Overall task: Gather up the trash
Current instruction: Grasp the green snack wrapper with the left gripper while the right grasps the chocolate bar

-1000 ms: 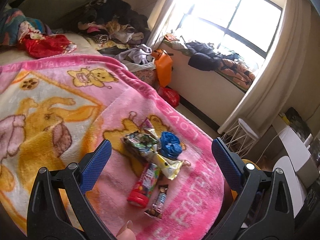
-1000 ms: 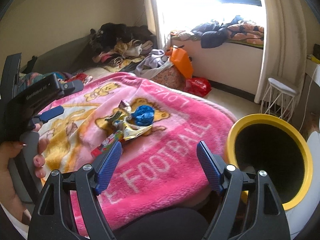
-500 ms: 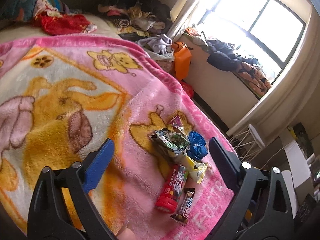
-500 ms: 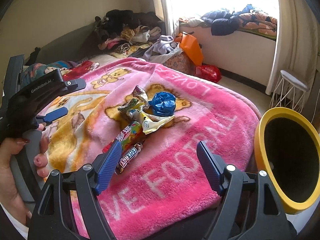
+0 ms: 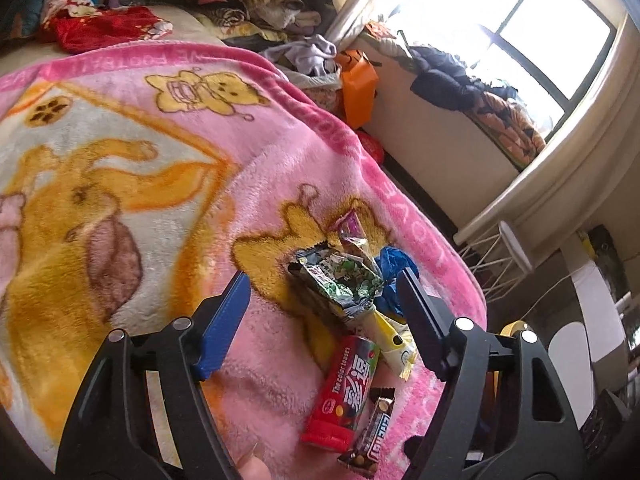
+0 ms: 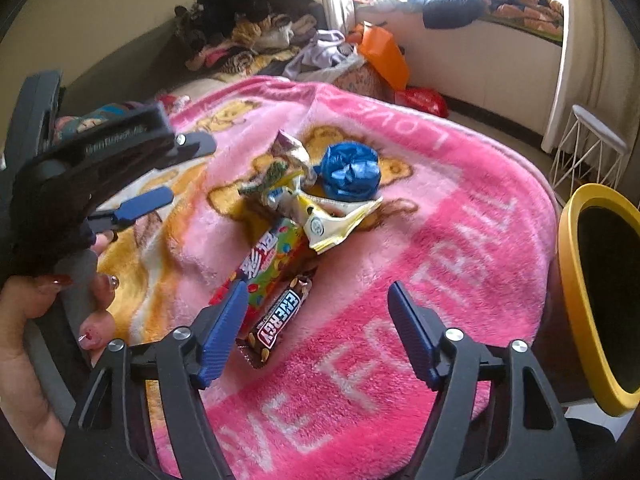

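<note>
We are closing both the left gripper (image 5: 324, 292) and the right gripper (image 6: 314, 308), each empty, over the wrapper pile (image 6: 316, 204) lying on the pink blanket (image 6: 460, 240).

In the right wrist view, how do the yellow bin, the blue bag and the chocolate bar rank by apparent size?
1. Yellow bin, though cut off by the frame edge.
2. Blue bag and chocolate bar look similar; the bar lies nearer, so unsure.
</note>
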Demonstrator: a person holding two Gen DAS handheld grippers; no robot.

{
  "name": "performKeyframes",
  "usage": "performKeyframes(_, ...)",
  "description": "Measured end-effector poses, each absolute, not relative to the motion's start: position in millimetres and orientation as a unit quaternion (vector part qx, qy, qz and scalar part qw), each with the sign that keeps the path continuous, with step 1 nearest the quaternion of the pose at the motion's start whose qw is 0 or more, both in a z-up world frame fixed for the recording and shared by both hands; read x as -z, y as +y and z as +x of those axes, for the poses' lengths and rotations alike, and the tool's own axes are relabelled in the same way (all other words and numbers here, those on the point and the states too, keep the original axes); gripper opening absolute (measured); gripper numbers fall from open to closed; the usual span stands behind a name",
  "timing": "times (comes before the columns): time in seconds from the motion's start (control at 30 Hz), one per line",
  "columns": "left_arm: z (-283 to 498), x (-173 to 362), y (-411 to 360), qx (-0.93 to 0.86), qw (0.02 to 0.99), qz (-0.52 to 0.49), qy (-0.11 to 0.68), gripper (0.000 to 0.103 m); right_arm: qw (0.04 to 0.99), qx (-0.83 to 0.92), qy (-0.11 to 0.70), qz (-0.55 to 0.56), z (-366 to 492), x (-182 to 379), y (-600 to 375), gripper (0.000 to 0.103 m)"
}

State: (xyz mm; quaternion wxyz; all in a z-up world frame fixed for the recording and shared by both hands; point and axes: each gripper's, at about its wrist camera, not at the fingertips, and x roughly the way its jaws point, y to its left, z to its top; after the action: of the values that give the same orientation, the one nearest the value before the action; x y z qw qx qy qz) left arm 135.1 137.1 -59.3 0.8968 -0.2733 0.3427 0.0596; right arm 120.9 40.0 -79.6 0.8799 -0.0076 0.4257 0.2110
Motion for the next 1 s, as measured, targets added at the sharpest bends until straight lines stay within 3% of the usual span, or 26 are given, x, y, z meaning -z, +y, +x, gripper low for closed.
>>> performKeyframes(0.3, 159.8, 78.9, 136.2, -0.049, 0.882, -0.279, 0.376, 0.061, 0.858, -0.212, 0.468, -0.003, 131.2, 99.3, 50.6, 0.054)
performKeyframes(0.47, 168.5, 94.0, 137.2, -0.038, 0.869, -0.303, 0.389, 0.055, 0.841, -0.219, 0.494, 0.010, 137.6, 110.8, 49.8, 0.038)
performKeyframes(0.57, 172.1, 102.8, 138.3, -0.030, 0.858, -0.327, 0.395, 0.047, 0.835, -0.233, 0.499, 0.015, 137.5, 113.8, 50.9, 0.024)
performKeyframes(0.63, 172.1, 106.8, 138.5, -0.023, 0.854, -0.340, 0.394, 0.033, 0.831, -0.245, 0.499, 0.017, 135.7, 113.6, 51.8, 0.018)
performKeyframes(0.7, 170.3, 107.2, 136.3, -0.025, 0.858, -0.334, 0.389, 0.019, 0.832, -0.247, 0.497, 0.015, 134.4, 113.8, 53.5, 0.017)
performKeyframes(0.8, 166.4, 105.8, 133.3, -0.020, 0.862, -0.331, 0.384, 0.009, 0.831, -0.250, 0.496, 0.024, 132.5, 113.3, 50.3, 0.016)
performKeyframes(1.0, 154.3, 96.2, 127.8, -0.020, 0.875, -0.312, 0.368, 0.005, 0.832, -0.258, 0.488, 0.046, 126.7, 107.6, 41.0, 0.015)
